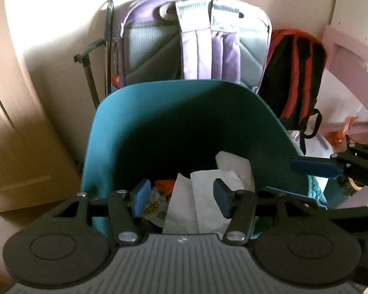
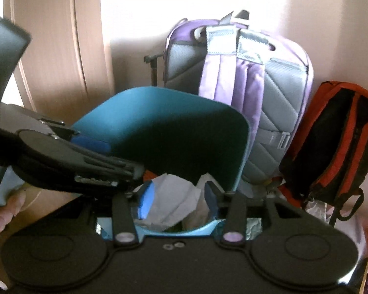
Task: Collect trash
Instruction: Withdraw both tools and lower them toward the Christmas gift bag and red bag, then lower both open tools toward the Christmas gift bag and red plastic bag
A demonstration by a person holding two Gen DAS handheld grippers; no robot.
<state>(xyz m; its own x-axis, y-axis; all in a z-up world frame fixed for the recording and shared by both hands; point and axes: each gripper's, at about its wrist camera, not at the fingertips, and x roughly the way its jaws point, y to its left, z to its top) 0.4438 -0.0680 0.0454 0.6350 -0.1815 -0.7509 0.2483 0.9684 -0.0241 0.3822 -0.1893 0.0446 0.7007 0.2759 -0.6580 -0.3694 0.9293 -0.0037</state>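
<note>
Surroundings: a purple backpack [image 1: 196, 46] is seen upright against the wall beyond the left gripper [image 1: 181, 197], straps facing the camera; a red-and-black backpack [image 1: 294, 78] is leaned just to its right; a dark metal handle [image 1: 90, 73] is stood to its left, beside a wooden door [image 1: 17, 122].
Obstruction: the teal bin [image 1: 125, 127] is placed directly ahead of both grippers, its far wall raised between them and the backpacks; in the right wrist view the left gripper's body is laid across the bin's left rim, ahead and left of the right gripper [image 2: 177, 197].
Trash location: white crumpled paper [image 1: 208, 196] and a printed wrapper [image 1: 154, 205] are found inside the bin, below and between the left gripper's fingers.
Trash orientation: the paper is stood roughly on end, its long axis running away from the gripper toward the far wall.
Left gripper: spread, nothing pinched; the paper is not pressed by the pads.
Right gripper: spread over the bin mouth, paper visible in the gap, not gripped.
Hard to make out: the bin's bottom is lost in shadow; an orange scrap [image 1: 164, 185] behind the paper cannot be identified; the bin's near rim is cut off by the gripper bodies; only 1 fingertip of a person's hand [image 2: 2, 213] is seen at the left edge.
</note>
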